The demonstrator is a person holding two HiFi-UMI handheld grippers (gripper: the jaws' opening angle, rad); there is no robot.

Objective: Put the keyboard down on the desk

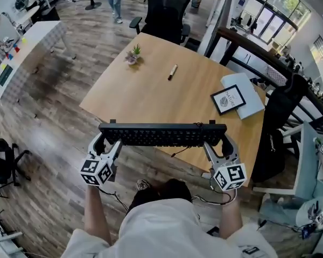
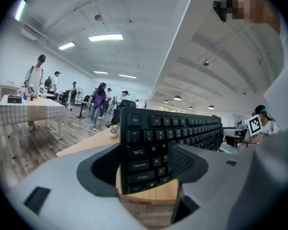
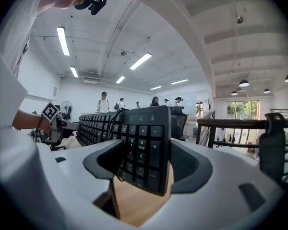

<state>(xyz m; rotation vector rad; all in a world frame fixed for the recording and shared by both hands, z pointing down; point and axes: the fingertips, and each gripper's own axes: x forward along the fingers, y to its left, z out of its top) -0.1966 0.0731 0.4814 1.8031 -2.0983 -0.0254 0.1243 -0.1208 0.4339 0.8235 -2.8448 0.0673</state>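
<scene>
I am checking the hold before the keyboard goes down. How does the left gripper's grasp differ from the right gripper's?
The left gripper clamps the keyboard end with Esc, Tab and Caps Lock; the right gripper clamps the number-pad end. A black cable lies beside the right gripper, none beside the left gripper. Shared: both are shut on a short end of the keyboard, over the desk's near edge.

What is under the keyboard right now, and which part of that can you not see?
The wooden desk's near edge lies below the keyboard, which the left gripper and right gripper hold at its ends. The desk strip directly beneath is covered.
</scene>
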